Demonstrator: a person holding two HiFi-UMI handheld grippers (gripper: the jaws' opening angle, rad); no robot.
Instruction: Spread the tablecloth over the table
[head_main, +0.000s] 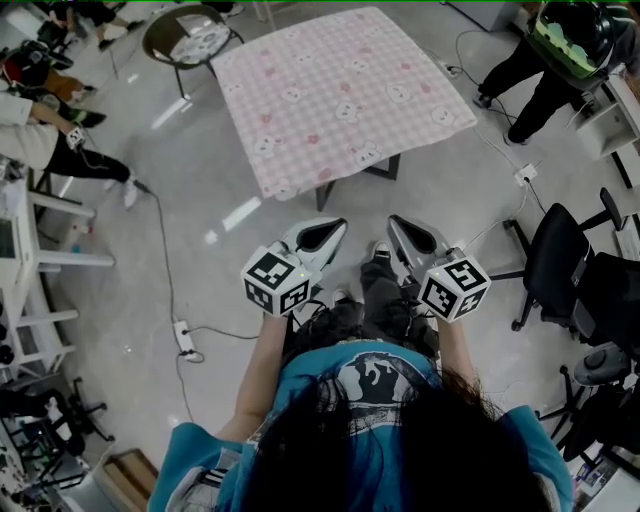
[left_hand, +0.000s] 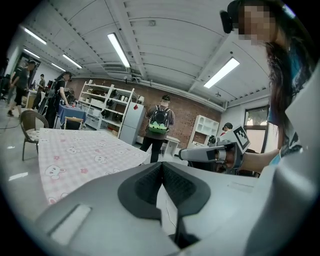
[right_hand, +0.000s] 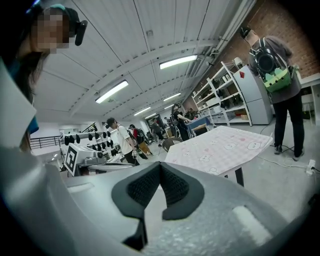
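Tablecloth lies spread ahead, apart from clenched, empty left gripper and right gripper.

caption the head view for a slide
Pink tablecloth spread flat; left gripper and right gripper shut, empty, short of it.

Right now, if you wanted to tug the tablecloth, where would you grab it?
Probably the near hem of the tablecloth, approached from the person's side. It hangs off the table as a thin loose flap that jaws can pinch; the flat top gives nothing to grip.
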